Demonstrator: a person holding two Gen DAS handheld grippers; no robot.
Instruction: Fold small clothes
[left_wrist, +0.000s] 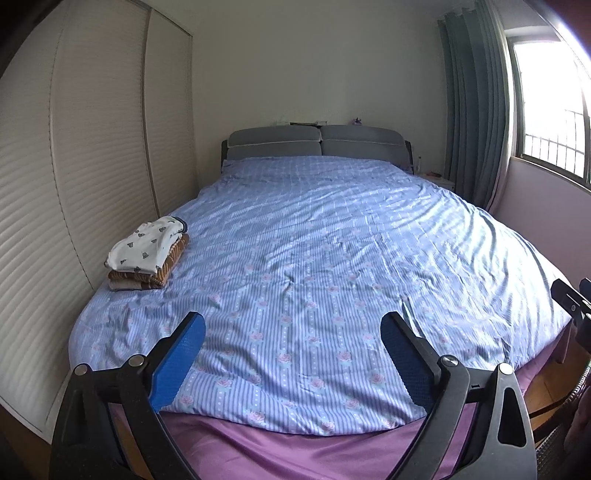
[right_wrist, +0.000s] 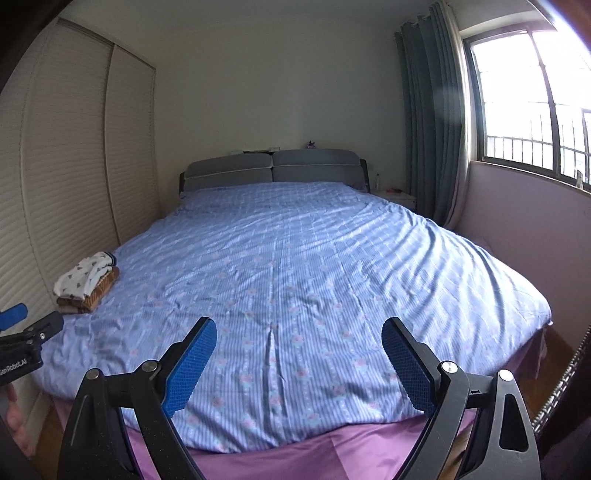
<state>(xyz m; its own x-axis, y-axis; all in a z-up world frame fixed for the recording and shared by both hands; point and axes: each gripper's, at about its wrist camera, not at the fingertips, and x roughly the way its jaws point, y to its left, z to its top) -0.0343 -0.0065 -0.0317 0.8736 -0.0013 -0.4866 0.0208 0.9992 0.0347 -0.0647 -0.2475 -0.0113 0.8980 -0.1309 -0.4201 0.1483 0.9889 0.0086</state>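
Right now I have my left gripper (left_wrist: 291, 325) and right gripper (right_wrist: 299, 330) spread wide with nothing between them, above the blue striped floral duvet (left_wrist: 314, 240); the folded small clothes stack (left_wrist: 147, 254) sits near its left edge.

One stack of folded clothes (left_wrist: 147, 254), two grippers, one bed (left_wrist: 332, 240).

The lower garments in the stack (left_wrist: 147, 258) are mostly covered by the white printed piece on top; what kind they are cannot be told. Small items on the headboard (left_wrist: 314, 138) are too small to identify, as are those on the nightstand (right_wrist: 397, 195). The right gripper (left_wrist: 572, 302) is cut off by the left view's edge. The window (right_wrist: 535, 92) is blown out, hiding the outside.
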